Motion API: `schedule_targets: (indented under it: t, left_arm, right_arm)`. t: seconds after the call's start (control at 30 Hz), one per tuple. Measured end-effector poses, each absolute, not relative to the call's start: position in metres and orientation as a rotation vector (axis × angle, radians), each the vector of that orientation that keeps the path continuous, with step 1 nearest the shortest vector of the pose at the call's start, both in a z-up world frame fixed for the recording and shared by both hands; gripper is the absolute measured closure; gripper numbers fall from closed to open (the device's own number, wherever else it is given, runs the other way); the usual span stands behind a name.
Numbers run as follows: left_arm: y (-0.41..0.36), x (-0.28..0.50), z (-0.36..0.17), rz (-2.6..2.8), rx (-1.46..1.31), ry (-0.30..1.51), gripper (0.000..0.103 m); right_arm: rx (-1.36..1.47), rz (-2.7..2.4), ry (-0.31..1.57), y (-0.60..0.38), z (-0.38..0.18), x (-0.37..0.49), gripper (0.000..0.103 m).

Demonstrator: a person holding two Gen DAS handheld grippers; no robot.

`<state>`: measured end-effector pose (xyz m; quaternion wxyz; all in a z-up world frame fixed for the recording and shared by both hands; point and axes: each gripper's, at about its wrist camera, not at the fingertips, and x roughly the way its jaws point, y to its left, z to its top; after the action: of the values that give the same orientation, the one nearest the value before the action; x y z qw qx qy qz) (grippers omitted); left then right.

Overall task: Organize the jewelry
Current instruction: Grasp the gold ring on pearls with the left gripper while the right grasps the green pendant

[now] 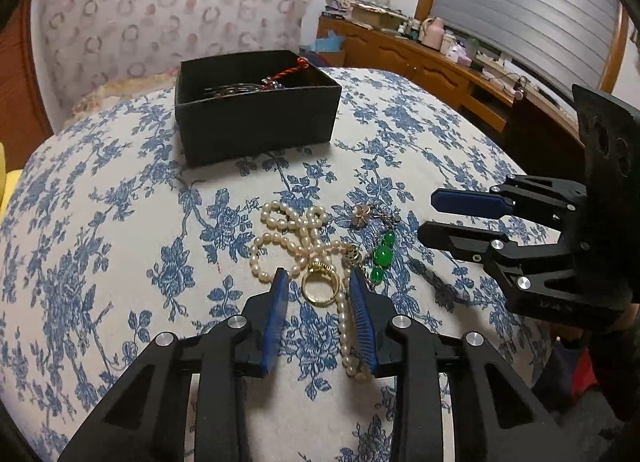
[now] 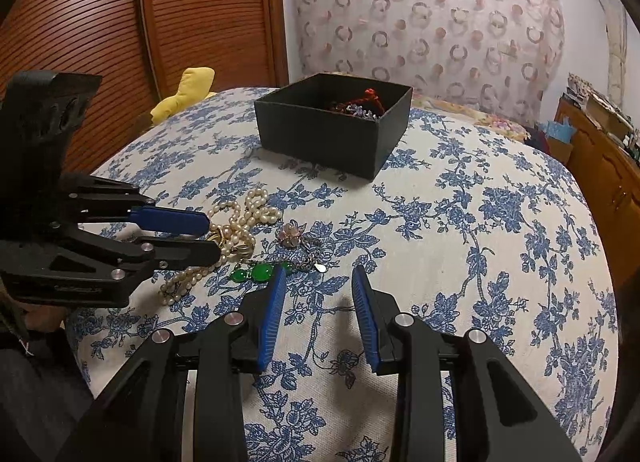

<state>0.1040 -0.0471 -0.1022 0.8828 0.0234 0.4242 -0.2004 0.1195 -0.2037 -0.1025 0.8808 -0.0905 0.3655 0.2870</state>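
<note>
The left gripper [image 1: 318,276] is spread open around a gold ring [image 1: 320,288], empty; pearls [image 1: 288,240] are partly hidden. The right gripper [image 2: 319,274] is open, empty.

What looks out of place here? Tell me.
The pearl necklace lies tangled on the floral cloth, piled with a gold ring and green pendant, outside the black box. Nothing looks damaged.
</note>
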Motion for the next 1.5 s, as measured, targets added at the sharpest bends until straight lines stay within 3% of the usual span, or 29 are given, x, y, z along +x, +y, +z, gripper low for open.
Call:
schedule_targets:
  t: [0.2, 0.3, 1.5]
  left_arm:
    - [-0.055, 0.109, -0.103, -0.411, 0.080, 0.881, 0.075]
    - [-0.057, 0.107, -0.102, -0.414, 0.095, 0.868, 0.084]
    - [-0.012, 0.085, -0.091, -0.365, -0.005, 0.815, 0.085]
  right_arm:
    - [-0.182, 0.600, 0.763, -0.204, -0.102, 0.119, 0.066]
    - [-0.183, 0.599, 0.763, -0.205, -0.103, 0.119, 0.066]
    - [-0.238, 0.536, 0.857, -0.168, -0.109, 0.136, 0.067]
